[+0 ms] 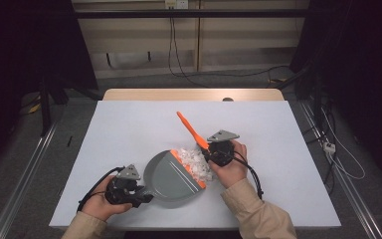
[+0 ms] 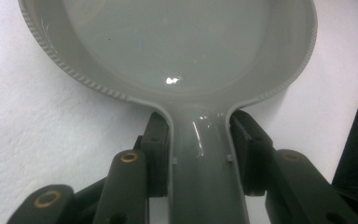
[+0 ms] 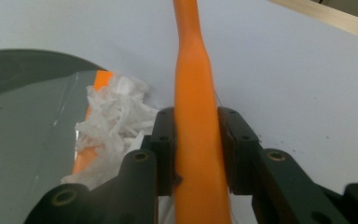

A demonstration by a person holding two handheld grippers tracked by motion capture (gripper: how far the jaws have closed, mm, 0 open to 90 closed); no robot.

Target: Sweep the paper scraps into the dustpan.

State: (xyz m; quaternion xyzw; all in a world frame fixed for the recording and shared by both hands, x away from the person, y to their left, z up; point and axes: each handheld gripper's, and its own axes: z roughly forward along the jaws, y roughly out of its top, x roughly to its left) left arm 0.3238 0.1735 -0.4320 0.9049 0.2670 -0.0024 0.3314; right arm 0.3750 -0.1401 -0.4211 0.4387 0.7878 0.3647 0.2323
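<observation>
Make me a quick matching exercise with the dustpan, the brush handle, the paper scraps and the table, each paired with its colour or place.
Things:
1. dustpan
2. brush handle
3. paper scraps
4. table

Descriptions:
A. orange, clamped in the right gripper
B. white heap at the pan's orange lip
C. grey, handle held by the left gripper
D. white surface under everything

Pairs: 1-C, 2-A, 3-B, 4-D
</observation>
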